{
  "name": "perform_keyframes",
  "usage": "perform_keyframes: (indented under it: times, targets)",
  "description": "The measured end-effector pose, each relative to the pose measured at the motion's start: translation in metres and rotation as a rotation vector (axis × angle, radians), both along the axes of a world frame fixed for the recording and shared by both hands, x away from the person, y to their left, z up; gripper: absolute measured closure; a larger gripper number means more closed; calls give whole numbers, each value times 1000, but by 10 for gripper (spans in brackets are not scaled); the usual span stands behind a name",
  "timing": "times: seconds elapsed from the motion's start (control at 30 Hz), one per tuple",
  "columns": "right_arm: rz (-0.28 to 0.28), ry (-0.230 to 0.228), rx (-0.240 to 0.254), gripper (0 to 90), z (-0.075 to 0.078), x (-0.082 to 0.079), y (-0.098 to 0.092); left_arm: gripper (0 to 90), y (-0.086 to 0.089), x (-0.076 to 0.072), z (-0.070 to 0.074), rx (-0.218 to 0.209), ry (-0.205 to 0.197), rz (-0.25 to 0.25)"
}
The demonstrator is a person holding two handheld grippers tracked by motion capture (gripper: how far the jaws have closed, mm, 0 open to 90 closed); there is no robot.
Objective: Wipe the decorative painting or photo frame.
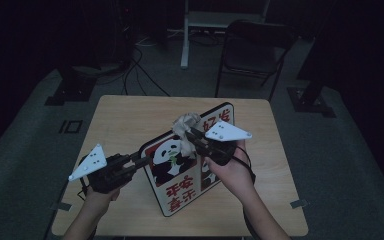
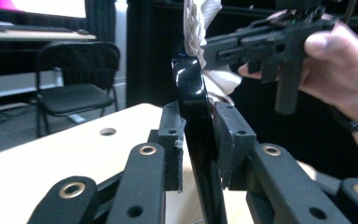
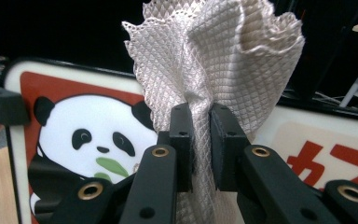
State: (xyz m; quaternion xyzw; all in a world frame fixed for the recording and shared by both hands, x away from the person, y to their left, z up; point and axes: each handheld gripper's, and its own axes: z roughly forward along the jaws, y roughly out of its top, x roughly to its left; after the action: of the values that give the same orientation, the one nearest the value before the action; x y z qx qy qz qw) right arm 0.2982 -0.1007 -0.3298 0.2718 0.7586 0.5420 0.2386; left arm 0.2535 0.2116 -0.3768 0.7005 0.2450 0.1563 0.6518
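A flat board (image 1: 177,172) printed with a panda and red characters stands tilted on edge above the wooden table (image 1: 120,117). My left gripper (image 1: 142,159) is shut on its left rim; in the left gripper view the pads clamp the glossy black edge (image 2: 191,88). My right gripper (image 1: 189,132) is shut on a bunched, pale waffle-weave cloth (image 1: 185,122) at the board's upper part. In the right gripper view the cloth (image 3: 214,56) fans out above the closed pads, with the panda board (image 3: 74,135) close behind it. Whether cloth and board touch I cannot tell.
A dark folding chair (image 1: 252,50) stands beyond the table's far edge, beside a white desk leg (image 1: 185,35). Cables (image 1: 140,75) run over the grey floor at the back left. The room around is dark.
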Motion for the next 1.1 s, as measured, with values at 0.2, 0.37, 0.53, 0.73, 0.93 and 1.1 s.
perform_keyframes:
  times: [0.2,0.37,0.53,0.73,0.93,1.1]
  targets:
    - [-8,-2,-34,806,-10,0,1,757,0,2,0,-5,1,1]
    - [-7,19,-60,806,-23,-2,1,754,0,3,-1,-4,0,2]
    - [-4,58,-63,807,-44,-6,-5,754,0,2,-1,-5,-3,-3]
    - [-3,103,-90,807,-67,-13,-10,754,-1,1,-1,-3,-4,-5]
    - [-5,146,-116,807,-87,-18,-14,755,-1,1,-1,-7,-3,-6]
    - [-7,207,-144,807,-112,-22,-19,755,-1,0,-1,-8,-2,-3]
